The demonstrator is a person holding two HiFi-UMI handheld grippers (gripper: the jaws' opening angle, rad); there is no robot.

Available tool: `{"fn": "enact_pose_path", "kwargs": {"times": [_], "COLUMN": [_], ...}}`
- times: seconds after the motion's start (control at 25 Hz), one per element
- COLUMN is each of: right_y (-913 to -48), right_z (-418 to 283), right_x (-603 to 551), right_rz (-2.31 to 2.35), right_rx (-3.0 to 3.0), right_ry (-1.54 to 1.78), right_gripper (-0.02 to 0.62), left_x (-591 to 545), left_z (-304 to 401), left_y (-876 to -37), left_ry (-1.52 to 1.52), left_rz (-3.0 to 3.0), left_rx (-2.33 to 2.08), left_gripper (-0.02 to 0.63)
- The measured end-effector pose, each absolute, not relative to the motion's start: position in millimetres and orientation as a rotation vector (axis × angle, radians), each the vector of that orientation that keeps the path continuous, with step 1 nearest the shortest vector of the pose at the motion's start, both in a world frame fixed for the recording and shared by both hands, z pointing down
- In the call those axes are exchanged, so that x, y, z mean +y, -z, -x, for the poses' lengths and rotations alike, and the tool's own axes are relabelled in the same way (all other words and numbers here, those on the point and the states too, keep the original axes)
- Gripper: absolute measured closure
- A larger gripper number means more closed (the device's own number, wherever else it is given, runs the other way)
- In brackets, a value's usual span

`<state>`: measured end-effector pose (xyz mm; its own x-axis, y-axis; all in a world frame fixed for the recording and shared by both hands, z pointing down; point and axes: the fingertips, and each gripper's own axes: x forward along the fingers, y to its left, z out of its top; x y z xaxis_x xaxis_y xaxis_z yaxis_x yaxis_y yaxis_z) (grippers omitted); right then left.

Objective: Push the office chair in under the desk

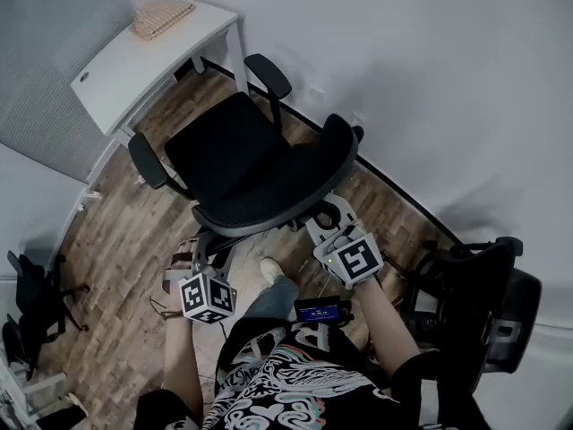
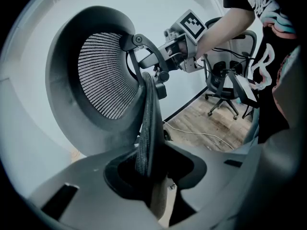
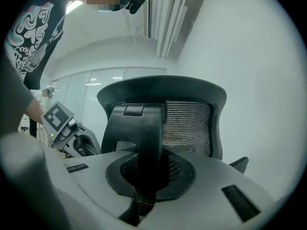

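Head view: black office chair at centre, seat facing white desk at 11 o'clock, not under it; keyboard on desk. At chair's 7 o'clock, left gripper; at 5 o'clock, right gripper.

Left gripper view: jaws pinching mesh edge of backrest.

Right gripper view: jaws pinching rear support bar of backrest.
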<state>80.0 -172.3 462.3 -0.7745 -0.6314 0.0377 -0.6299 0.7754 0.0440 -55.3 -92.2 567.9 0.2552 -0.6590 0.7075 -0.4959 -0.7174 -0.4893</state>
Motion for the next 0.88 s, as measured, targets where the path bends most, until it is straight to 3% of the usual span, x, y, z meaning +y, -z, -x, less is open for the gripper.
{"fn": "enact_pose_path", "kwargs": {"times": [0.88], "right_y": [-459.3], "right_z": [-22.2], "right_x": [-181.6], "right_rz": [-1.068], "right_rx": [-2.858], "right_ry": [0.019], "right_gripper": [0.549], "left_x": [-110.9], "left_z": [113.7], "left_y": [-563.3], "left_ry": [1.381], "left_rz": [2.323], "left_rx": [1.000], "left_gripper": [0.469]}}
